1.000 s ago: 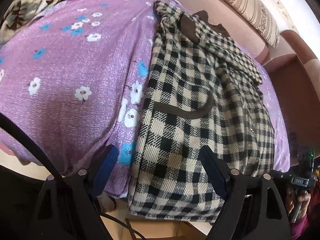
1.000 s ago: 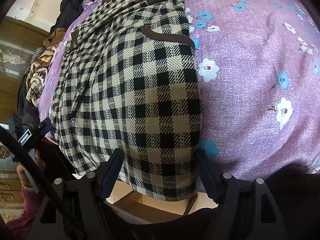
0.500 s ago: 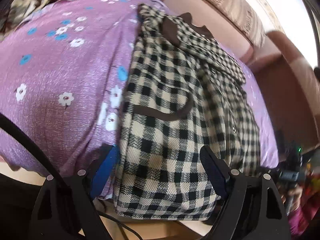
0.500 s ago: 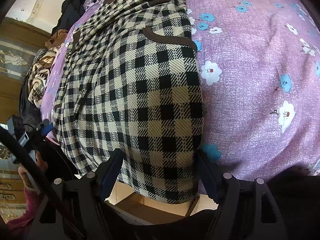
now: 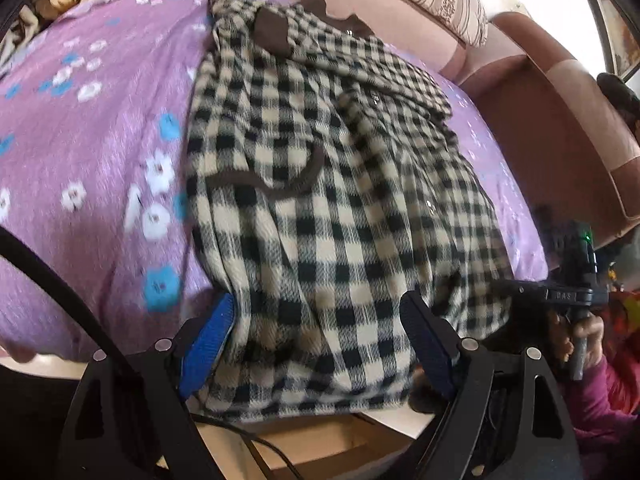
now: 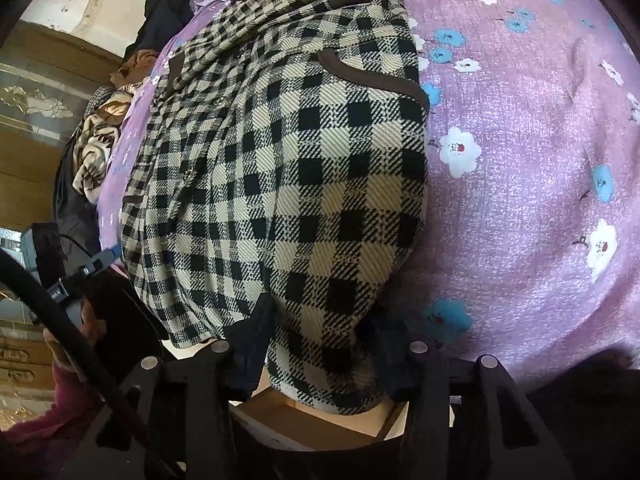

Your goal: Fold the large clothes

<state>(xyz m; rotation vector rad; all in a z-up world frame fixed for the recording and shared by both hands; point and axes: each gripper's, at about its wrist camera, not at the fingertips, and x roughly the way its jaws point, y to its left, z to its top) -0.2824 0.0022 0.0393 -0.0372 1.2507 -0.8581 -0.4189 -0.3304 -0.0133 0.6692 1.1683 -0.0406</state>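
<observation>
We are closing our right gripper point(image 6: 320, 344) on the coat point(image 6: 280, 168) hem at the bed point(image 6: 540, 160) edge; our left gripper point(image 5: 320, 340) is straddling it, jaws wide.

A bed covered by a purple cotton sheet printed with white and blue flowers point(image 5: 92, 128) carries a black-and-cream checked woollen coat with brown trim point(image 5: 328, 208), lying directly ahead of the left hand-held gripper point(image 5: 320, 332), its hem hanging over the bed's near edge.

Bright daylight, heavy fisheye bending, left view slightly motion-blurred.
</observation>
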